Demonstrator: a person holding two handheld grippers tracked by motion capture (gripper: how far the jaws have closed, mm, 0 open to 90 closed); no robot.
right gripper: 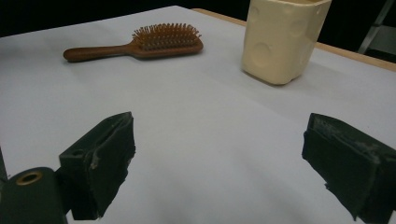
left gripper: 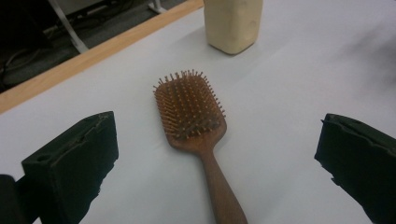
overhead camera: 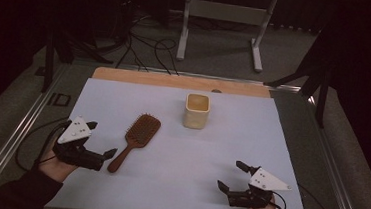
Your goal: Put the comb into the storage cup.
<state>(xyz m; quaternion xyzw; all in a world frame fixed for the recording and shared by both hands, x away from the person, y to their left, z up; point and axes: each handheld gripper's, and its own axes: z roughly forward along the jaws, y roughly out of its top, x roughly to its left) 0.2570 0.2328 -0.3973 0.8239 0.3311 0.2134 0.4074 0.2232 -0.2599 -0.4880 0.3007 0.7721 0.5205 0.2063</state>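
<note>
Both of your hand-held grippers hover spread and empty over the desk.
High view: your left hand-held gripper (overhead camera: 100, 149) sits just beside the handle of the brown wooden paddle hairbrush (overhead camera: 135, 140); your right hand-held gripper (overhead camera: 231, 176) is well apart. Left gripper view: the hairbrush (left gripper: 196, 126) lies bristles up between the spread jaws, the cream square plastic cup (left gripper: 232, 23) beyond. Right gripper view: the jaws gape over the bare white desk (right gripper: 201, 140).

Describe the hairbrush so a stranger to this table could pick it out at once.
On the white sheet that covers the table, look left of centre, just ahead of the open left gripper. The hairbrush lies flat there, bristles up, its handle pointing back toward the person. It is brown wood with a paddle head, unlike the cream cup standing farther back.
</note>
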